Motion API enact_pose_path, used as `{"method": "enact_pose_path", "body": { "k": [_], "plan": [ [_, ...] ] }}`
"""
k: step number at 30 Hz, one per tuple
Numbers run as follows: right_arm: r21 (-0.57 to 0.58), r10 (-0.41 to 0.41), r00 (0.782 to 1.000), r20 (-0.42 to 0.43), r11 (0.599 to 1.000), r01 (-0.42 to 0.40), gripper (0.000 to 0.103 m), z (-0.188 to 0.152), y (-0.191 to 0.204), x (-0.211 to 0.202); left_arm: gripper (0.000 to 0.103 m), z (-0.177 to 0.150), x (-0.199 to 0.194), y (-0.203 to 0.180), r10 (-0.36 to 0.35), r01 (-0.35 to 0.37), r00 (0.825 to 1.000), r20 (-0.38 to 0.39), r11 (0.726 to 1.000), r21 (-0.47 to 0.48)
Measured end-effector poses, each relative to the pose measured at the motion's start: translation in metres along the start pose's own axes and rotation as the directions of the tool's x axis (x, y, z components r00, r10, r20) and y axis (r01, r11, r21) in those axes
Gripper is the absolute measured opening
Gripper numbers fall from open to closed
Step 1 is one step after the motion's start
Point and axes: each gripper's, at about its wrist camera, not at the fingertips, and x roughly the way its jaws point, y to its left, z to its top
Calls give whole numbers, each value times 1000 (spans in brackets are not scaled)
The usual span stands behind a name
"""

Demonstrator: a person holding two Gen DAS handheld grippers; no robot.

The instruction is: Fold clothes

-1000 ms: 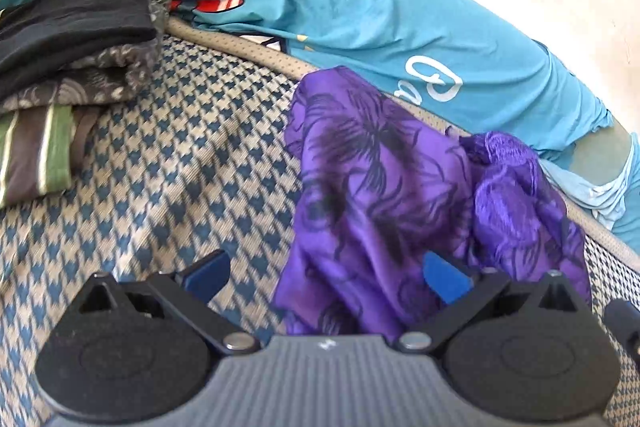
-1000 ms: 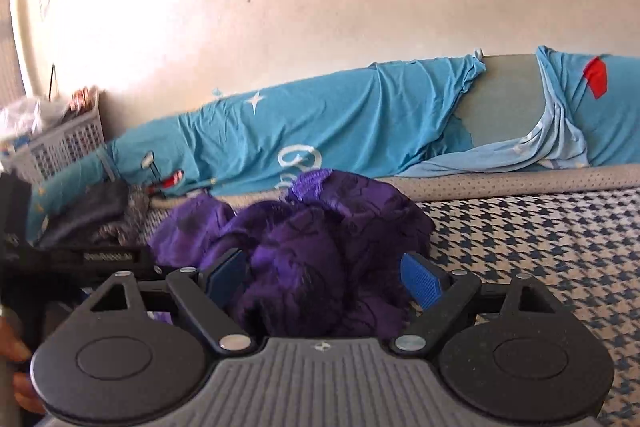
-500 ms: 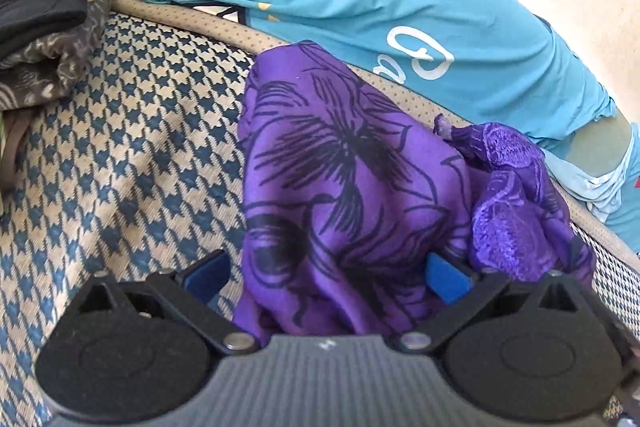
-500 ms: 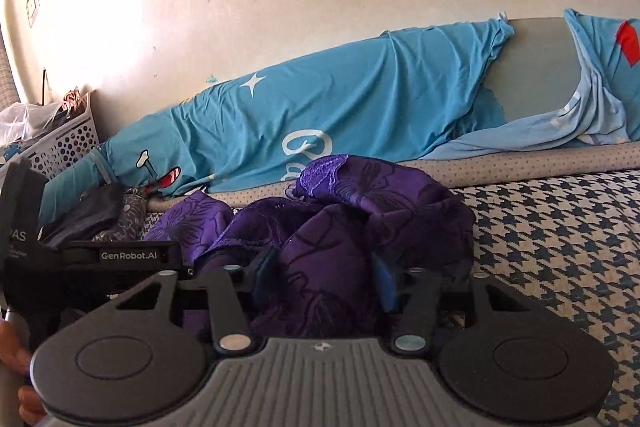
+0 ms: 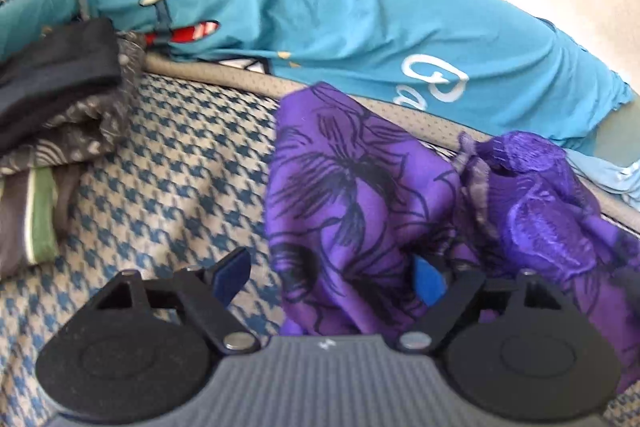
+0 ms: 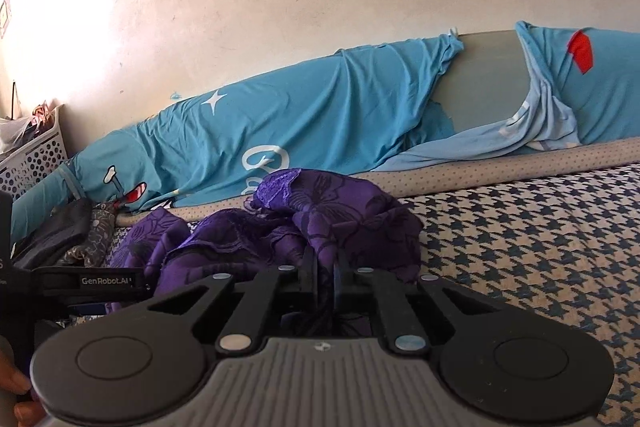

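Purple cloth with a dark flower print, the garment (image 5: 360,195), lies crumpled on the houndstooth mattress (image 5: 180,163), near its far edge where a beige border runs below the blue sheet (image 5: 320,19). We see no clear long axis yet; it is a heap, wider across than deep in the right wrist view.

Our right gripper (image 6: 325,277) has its jaws drawn together on a fold of the garment at the near side of the heap, so that end is already ours. Our left gripper (image 5: 328,275) stands with jaws wide apart; the garment's left part hangs between them, nearer the right-hand finger (image 5: 426,283), while the other finger (image 5: 230,273) sits over bare mattress. In the right wrist view the left gripper shows low at the left, just beside the heap.

So, as we judge it, the coming move turns on the left side: the cloth lies ahead and slightly to the right of the left jaws, and they must shift that way before closing, or they will catch only a thin edge. Once both hold, we can pull apart along the mattress to find the garment's length. A folded stack (image 5: 56,99) sits at the left, well apart.
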Motion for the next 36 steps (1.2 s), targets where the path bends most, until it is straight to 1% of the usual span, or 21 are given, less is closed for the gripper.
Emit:
{"method": "enact_pose_path", "body": {
  "k": [2, 6, 9, 12, 16, 21, 23, 26, 28, 29, 31, 33, 36],
  "plan": [
    [4, -25, 999, -21, 1000, 25, 7, 0, -5, -1, 85, 1, 0, 5, 30, -30, 1000, -3, 999, -15],
    [5, -69, 995, -68, 998, 69, 7, -5, -14, -2, 87, 1, 1, 15, 41, -42, 999, -29, 998, -50],
    [-27, -85, 993, -85, 996, 83, 7, -10, -13, -7, 89, -1, -2, 17, 55, -56, 998, -30, 997, -45],
    [-54, -112, 987, -111, 993, 107, 6, -16, -15, -9, 89, -6, -5, 16, 38, -40, 998, -54, 999, -32],
    [-21, -139, 978, -156, 990, 137, 6, -22, -29, -12, 89, -11, -10, 13, 14, -14, 998, -68, 1000, -4],
    [-4, -159, 965, -208, 987, 161, 6, -32, -40, -14, 91, -16, -14, 11, -20, 21, 994, -104, 1000, 2],
    [-9, -163, 960, -227, 986, 165, 6, -36, -43, -15, 91, -17, -20, 10, -26, 27, 996, -84, 1000, 10],
    [-25, -178, 949, -258, 984, 178, 6, -40, -45, -14, 92, -19, -36, 1, -35, 35, 999, 2, 997, 66],
    [2, -177, 942, -285, 983, 185, 6, -43, -50, -14, 96, -20, -43, -5, -45, 40, 998, 49, 994, 101],
    [18, -173, 940, -294, 982, 187, 6, -43, -53, -14, 96, -20, -43, -7, -53, 47, 997, 51, 993, 109],
    [36, -165, 944, -286, 982, 183, 7, -41, -55, -18, 96, -20, -40, -9, -74, 70, 997, 30, 992, 105],
    [50, -156, 952, -265, 983, 175, 13, -37, -56, -24, 96, -21, -37, -11, -91, 89, 996, 12, 990, 107],
    [49, -135, 971, -198, 988, 147, 18, -27, -54, -37, 96, -25, -34, -16, -100, 99, 995, 1, 987, 125]
  ]
}}
